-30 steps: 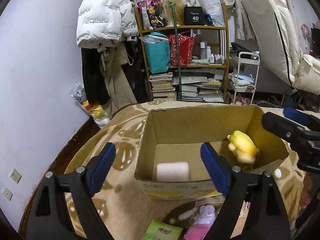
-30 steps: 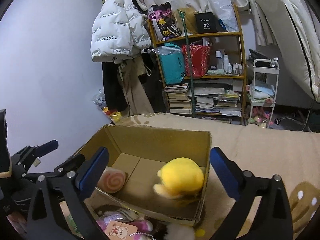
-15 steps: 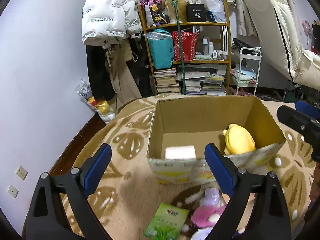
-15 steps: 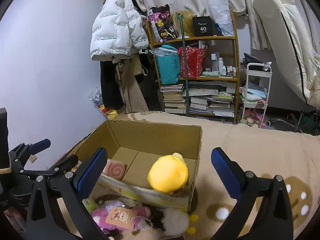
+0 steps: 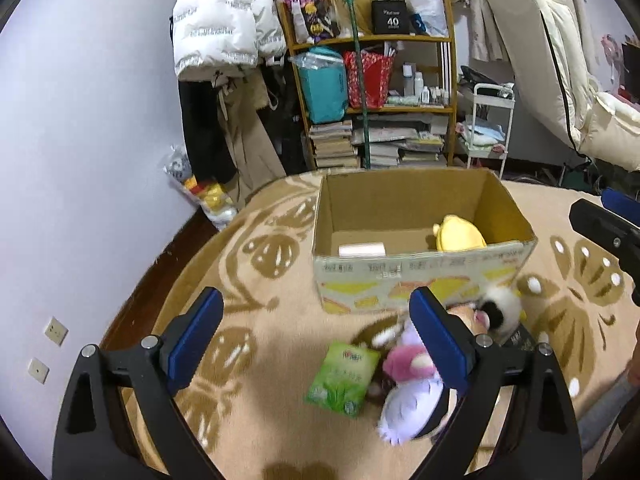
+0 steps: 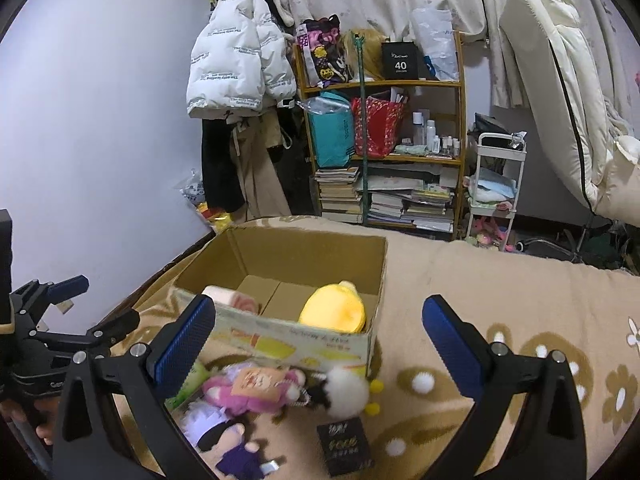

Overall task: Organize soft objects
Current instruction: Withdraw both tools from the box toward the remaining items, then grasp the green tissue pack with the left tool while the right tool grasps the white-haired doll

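Observation:
An open cardboard box [image 5: 420,280] [image 6: 296,340] stands on the patterned blanket. Inside it lie a yellow plush [image 5: 460,236] [image 6: 334,312] and a pink-and-white roll plush [image 5: 362,249] [image 6: 236,298]. In front of the box lie a pink plush [image 5: 408,364] [image 6: 256,392], a white pompom toy [image 5: 500,308] [image 6: 346,394], a lavender-haired doll [image 5: 408,408] [image 6: 216,428] and a green packet [image 5: 344,376]. My left gripper [image 5: 316,332] hangs open above the blanket, short of the packet. My right gripper [image 6: 318,340] is open too, above the toys, holding nothing.
A small black box [image 6: 344,444] lies by the pompom toy. Behind the blanket [image 5: 260,248] stand a crowded wooden shelf [image 5: 372,100], hanging coats [image 5: 220,28], a white trolley [image 5: 488,128] and a leaning mattress [image 5: 540,60]. A wall runs close along the left.
Both grippers have drawn back and risen from the box, which now looks smaller. The toys and green packet in front of it have come into view. Left jaws stand slightly wider.

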